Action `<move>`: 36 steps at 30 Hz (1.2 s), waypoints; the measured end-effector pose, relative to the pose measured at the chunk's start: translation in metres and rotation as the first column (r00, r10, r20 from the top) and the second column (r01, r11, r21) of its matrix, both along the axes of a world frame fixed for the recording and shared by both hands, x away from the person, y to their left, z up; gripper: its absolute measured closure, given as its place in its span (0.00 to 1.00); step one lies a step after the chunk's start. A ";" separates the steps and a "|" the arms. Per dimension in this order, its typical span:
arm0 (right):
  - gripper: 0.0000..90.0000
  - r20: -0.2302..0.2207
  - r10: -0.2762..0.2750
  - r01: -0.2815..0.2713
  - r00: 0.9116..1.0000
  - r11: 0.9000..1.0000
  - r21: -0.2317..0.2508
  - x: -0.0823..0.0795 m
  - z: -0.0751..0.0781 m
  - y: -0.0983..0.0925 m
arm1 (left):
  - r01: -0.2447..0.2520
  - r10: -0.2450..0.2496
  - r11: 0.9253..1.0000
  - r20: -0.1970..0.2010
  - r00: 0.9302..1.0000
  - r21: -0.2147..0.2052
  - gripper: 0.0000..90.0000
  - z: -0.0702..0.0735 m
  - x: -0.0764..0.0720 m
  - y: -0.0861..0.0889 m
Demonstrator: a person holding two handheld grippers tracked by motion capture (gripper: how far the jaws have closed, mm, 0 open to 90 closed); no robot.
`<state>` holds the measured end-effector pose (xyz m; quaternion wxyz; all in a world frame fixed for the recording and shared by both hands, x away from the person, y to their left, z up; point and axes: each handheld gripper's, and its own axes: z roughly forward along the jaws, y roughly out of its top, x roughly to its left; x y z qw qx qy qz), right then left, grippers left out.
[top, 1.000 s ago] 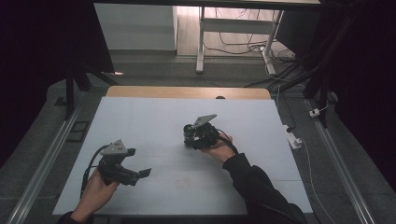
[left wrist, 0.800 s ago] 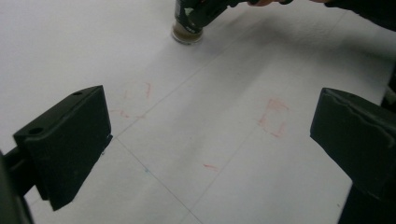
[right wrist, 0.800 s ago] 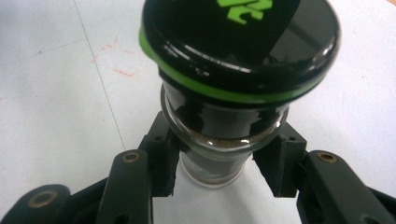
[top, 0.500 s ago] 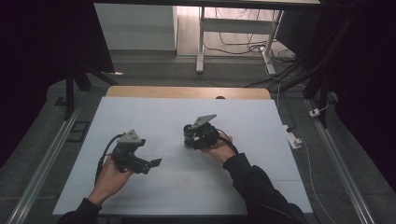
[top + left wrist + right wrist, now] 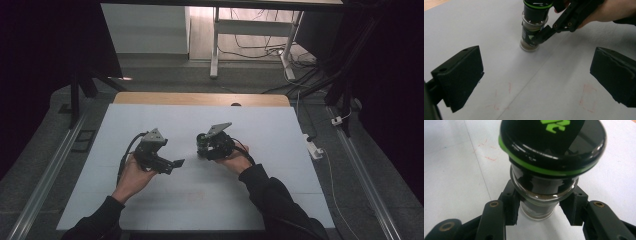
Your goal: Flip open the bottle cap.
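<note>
A small glass jar (image 5: pixel 533 28) with a black cap and a green ring stands upright on the white table (image 5: pixel 280 130); it holds brown powder near its base. My right gripper (image 5: pixel 541 208) is shut on its glass body below the cap, one jaw on each side. From above, the jar (image 5: pixel 202 145) sits at the tip of the right gripper (image 5: pixel 207 148), near the table's middle. My left gripper (image 5: pixel 175 163) is to the jar's left, pointing at it, with a gap between them. Its jaws stand wide open around nothing, and the left gripper (image 5: pixel 536 75) looks straight at the jar.
Faint red pen marks (image 5: pixel 587 98) lie on the table surface in front of the left gripper. A wooden strip (image 5: pixel 200 98) runs along the table's far edge. A white power strip (image 5: pixel 313 148) and cables lie on the floor to the right.
My left gripper has moved right and away from the near edge, toward the jar. The right gripper and the jar have stayed in place.
</note>
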<state>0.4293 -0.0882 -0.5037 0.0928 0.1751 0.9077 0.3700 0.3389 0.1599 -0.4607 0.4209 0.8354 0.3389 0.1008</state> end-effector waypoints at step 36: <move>0.59 0.003 -0.001 0.001 1.000 1.000 0.003 0.000 0.000 0.000 | 0.146 -0.145 0.989 -0.014 0.989 0.031 0.99 -0.016 0.042 -0.048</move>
